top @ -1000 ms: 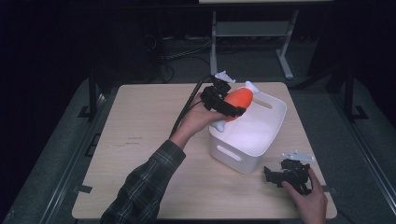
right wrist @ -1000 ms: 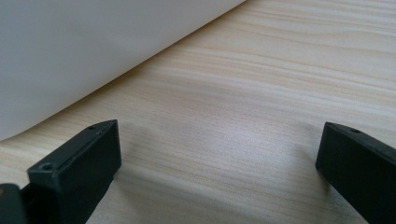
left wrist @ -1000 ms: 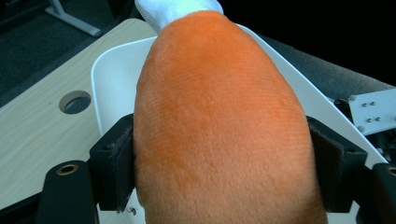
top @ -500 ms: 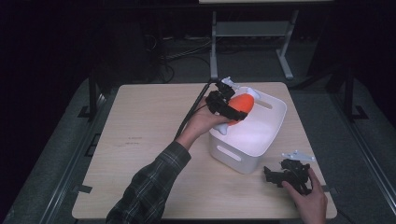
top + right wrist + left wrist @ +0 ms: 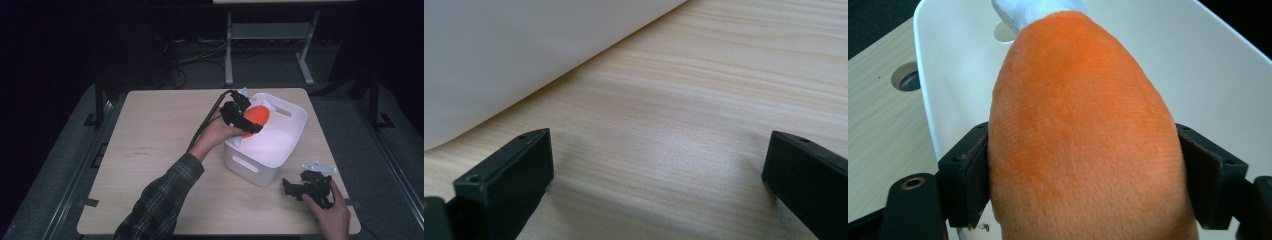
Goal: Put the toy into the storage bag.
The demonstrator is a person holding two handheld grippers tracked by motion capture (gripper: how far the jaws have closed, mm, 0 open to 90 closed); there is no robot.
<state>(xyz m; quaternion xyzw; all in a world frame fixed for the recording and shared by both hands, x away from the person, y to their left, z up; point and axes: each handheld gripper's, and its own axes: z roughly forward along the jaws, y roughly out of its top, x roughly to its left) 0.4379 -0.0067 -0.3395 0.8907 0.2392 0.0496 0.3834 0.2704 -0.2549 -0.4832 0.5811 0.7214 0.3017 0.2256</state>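
Observation:
An orange plush toy (image 5: 257,115) with a white end hangs over the near-left rim of a white plastic bin (image 5: 292,145). My left gripper (image 5: 250,124) is shut on it. In the left gripper view the black jaws press both sides of the orange plush toy (image 5: 1083,130), with the white bin (image 5: 1208,55) behind and under it. My right gripper (image 5: 289,187) rests on the table near the front right corner, just right of the bin, open and empty. In the right gripper view its fingers (image 5: 509,175) stand wide apart over bare wood beside the bin wall (image 5: 514,55).
The light wooden table (image 5: 160,130) has open room on its left half. A black cable (image 5: 205,122) trails from the left gripper across the table. A metal stand (image 5: 270,35) sits on the dark floor behind.
The left gripper with the orange toy has shifted slightly toward the bin and lower over its rim. The right gripper has stayed put.

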